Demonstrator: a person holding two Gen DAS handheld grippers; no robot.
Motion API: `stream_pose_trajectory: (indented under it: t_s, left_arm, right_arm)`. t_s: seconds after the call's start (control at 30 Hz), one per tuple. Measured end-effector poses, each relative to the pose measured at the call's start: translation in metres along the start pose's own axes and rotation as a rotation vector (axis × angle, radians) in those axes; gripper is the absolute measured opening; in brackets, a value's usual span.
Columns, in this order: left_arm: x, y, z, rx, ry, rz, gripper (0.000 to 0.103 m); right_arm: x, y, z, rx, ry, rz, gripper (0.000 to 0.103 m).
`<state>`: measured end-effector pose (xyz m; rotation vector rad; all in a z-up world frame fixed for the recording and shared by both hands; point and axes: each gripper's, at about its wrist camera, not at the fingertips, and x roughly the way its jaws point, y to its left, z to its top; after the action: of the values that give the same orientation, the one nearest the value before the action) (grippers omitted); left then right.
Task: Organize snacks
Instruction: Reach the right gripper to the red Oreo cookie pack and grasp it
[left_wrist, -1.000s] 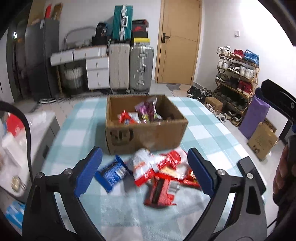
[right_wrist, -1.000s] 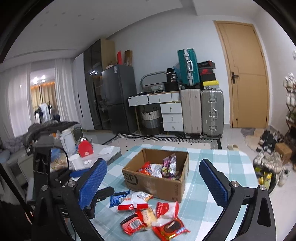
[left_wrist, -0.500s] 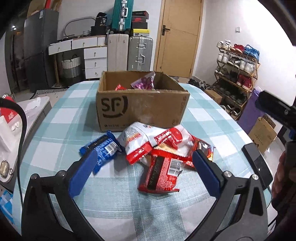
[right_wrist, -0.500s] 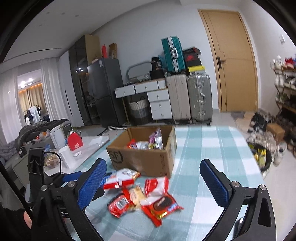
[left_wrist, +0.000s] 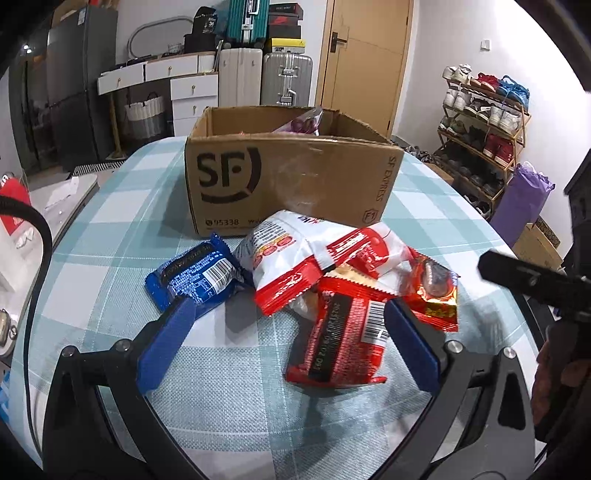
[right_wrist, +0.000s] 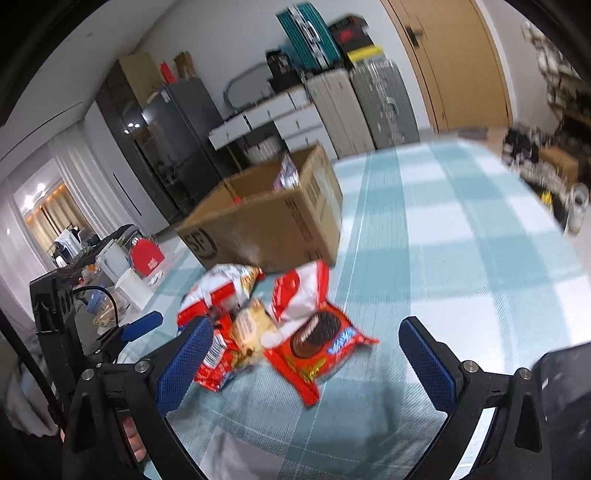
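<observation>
Bench (left_wrist: 110, 280), check cloth: SF carton (left_wrist: 288, 184) mid-bench, w/ purple pkt inside. Snack pile (left_wrist: 332, 280) just before carton: blue pkt (left_wrist: 195, 277), red/white pkts. Left gripper (left_wrist: 284, 332) fingers spread wide over pile, gripping nothing. Right gripper (right_wrist: 306, 354) fingers spread, cookie pkt (right_wrist: 317, 347) betw., untouched.

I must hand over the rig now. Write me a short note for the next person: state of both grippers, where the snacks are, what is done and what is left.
Left hand-held gripper: open, empty, jaws just widened, low over the snack pile, red packet between its fingers.
Right hand-held gripper: open, empty, near the cookie packet.
Box: on the checked tablecloth, behind the pile; a purple packet and something red show inside.
Loose in front of the box: blue packet, white-red bag, red packet, cookie packet and others.
Done: some snacks boxed.
Left: the whole pile.
</observation>
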<state>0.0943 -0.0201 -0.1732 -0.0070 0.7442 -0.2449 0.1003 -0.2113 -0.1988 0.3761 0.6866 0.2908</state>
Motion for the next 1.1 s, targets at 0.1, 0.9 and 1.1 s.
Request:
stream_pose_trajectory:
  t_s: [0.1,0.9,1.1]
  left_arm:
    - [0.006,0.002,-0.001,-0.011,-0.001,-0.001,0.102]
    - [0.028,0.029,-0.003,-0.144,0.027,-0.069,0.102]
    - [0.023,0.027,-0.004,-0.140,0.012,-0.061,0.102]
  right_arm:
    - [0.017,-0.006,-0.002,0.033,0.051,0.010,0.102]
    - [0.065,0.011,-0.001,-0.076,0.172,-0.144,0.076]
    - [0.066,0.022,-0.008,-0.168,0.182,-0.214,0.066]
